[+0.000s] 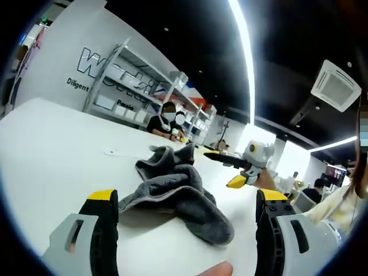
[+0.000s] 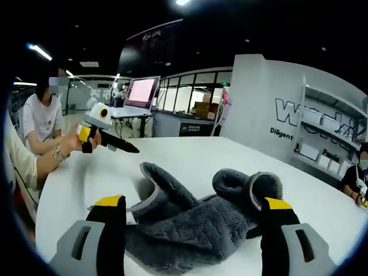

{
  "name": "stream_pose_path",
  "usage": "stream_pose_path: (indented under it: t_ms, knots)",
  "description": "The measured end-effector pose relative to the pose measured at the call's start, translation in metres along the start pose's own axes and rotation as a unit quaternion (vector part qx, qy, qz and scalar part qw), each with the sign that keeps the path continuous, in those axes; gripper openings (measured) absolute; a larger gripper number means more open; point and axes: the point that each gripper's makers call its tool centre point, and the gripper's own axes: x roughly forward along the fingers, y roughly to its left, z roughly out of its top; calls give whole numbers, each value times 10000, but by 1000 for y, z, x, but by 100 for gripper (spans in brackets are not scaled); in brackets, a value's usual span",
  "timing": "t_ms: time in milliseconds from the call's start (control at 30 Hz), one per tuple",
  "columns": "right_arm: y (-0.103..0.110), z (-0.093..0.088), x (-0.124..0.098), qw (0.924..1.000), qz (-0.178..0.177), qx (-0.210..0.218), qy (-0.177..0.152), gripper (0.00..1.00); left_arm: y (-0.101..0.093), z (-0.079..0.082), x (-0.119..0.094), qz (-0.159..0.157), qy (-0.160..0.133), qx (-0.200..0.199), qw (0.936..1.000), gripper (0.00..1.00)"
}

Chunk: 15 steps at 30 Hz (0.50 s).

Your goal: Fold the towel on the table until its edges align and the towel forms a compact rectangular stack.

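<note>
1. Left gripper view: the left gripper [image 1: 187,210] is hovering low over the white table [image 1: 52,149], its 2 yellow-tipped jaws standing wide apart and gripping nothing.
2. The grey towel [image 1: 175,195] is lying crumpled in a loose heap on the table, just ahead of the jaws and between them; its near end is trailing toward the right jaw. Nothing is touching it.
3. The right gripper [image 1: 230,169] is entering from the right, beyond the towel and clear of it, held in a person's hand [image 1: 265,179]. Its 2 dark jaws are spread, yellow pads showing.
4. A white shelving rack [image 1: 138,86] is standing against the far wall, and a seated person [image 1: 164,122] is sitting at the table's far edge.
5. Right gripper view: the right gripper [image 2: 192,210] is sitting low at the table [image 2: 190,152], jaws wide apart and empty.
6. The towel [image 2: 195,221] is bunched directly ahead, filling the gap between the 2 jaws, with rolled folds rising at its far side. I cannot tell whether the jaw tips are touching the cloth.
7. The left gripper [image 2: 129,148] is appearing at the upper left, held in a hand [image 2: 72,144] above the table, well apart from the towel; from this angle I cannot tell how far its jaws are parted.
8. A laptop [image 2: 141,92] is glowing on a far desk.
</note>
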Motion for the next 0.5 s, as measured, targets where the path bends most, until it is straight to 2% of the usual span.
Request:
stream_pose_path:
  t_ms: [133, 267, 500]
  knots:
    - [-13, -13, -17, 9998, -130, 176, -2, 99, 1, -5, 3, 24, 70, -25, 10000, 98]
    - [-27, -28, -21, 9988, -296, 390, 86, 99, 0, -10, 5, 41, 157, -27, 9999, 98]
    - [-43, -30, -26, 9956, -550, 757, -111, 99, -1, -20, 12, 73, 286, -55, 9996, 98]
